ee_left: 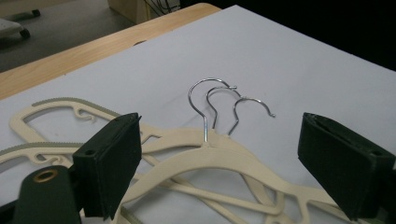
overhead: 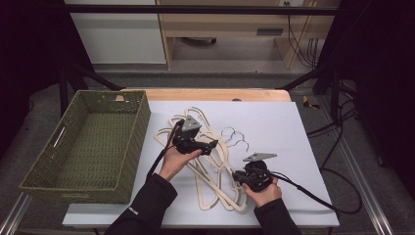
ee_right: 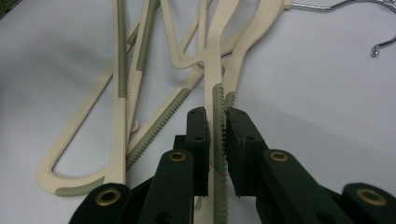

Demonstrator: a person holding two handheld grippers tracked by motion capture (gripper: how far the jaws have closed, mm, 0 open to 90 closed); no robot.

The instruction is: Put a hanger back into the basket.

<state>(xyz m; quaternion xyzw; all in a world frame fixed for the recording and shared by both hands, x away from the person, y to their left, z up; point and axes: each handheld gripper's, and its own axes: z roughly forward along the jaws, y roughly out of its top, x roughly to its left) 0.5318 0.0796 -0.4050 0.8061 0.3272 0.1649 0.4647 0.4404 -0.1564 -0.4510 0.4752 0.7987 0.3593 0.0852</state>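
- A wooden table stands under a fixed overhead camera, most of its top covered by a pale grey-white sheet; a strip of bare wood shows along the far edge.
- A green woven basket sits at the left end of the table, partly over the sheet's left edge.
- A tangled pile of cream hangers lies flat in the middle of the sheet, their metal hooks pointing towards the far right side.
- The left gripper hovers above the pile near the hooks, its jaws spread wide with nothing between them.
- The right gripper rests low at the near edge of the pile, its jaws pinching the ribbed green-edged arm of one hanger.
- Beyond the table lie a grey floor, light wooden furniture and a white cabinet.
- Black cables trail over the floor to the right, and dark curtains close off both sides.
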